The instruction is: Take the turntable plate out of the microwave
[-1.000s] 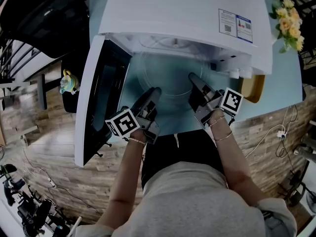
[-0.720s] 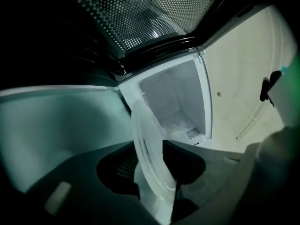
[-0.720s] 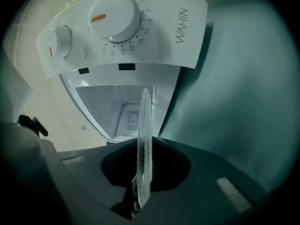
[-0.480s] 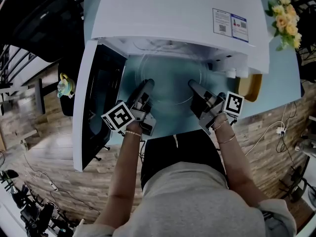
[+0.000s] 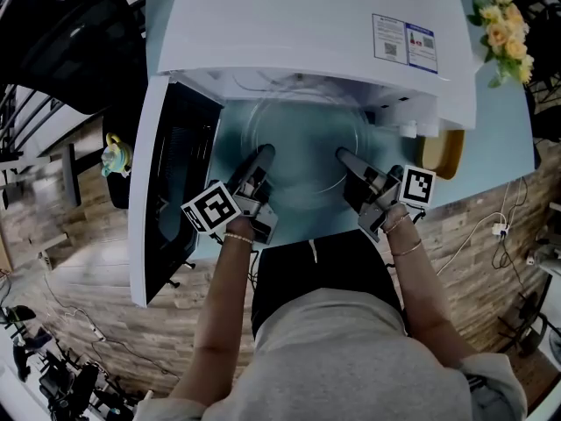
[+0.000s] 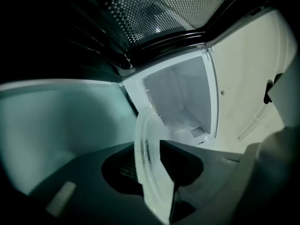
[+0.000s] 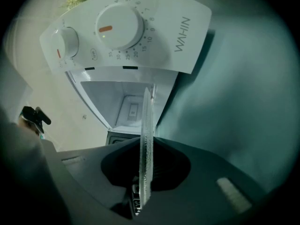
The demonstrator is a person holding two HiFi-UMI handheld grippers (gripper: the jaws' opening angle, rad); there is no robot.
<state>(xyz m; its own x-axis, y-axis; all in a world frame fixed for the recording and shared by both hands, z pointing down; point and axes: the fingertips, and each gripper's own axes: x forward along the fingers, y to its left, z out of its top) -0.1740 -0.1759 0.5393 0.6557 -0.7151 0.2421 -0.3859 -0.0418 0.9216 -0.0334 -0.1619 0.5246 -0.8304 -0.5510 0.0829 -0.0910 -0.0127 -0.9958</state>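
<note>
1. My left tongs (image 5: 261,156) pinch the turntable plate (image 5: 302,143) by its left rim
2. My right tongs (image 5: 344,158) pinch its right rim
3. The plate hangs between them, just before the open microwave (image 5: 307,33)

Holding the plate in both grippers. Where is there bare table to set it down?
The blue tabletop straight in front of the microwave, under the plate, looks bare: the open door borders it on the left, the wooden board on the right. Right of the microwave is crowded: board, then flowers, with only a thin bare strip.
</note>
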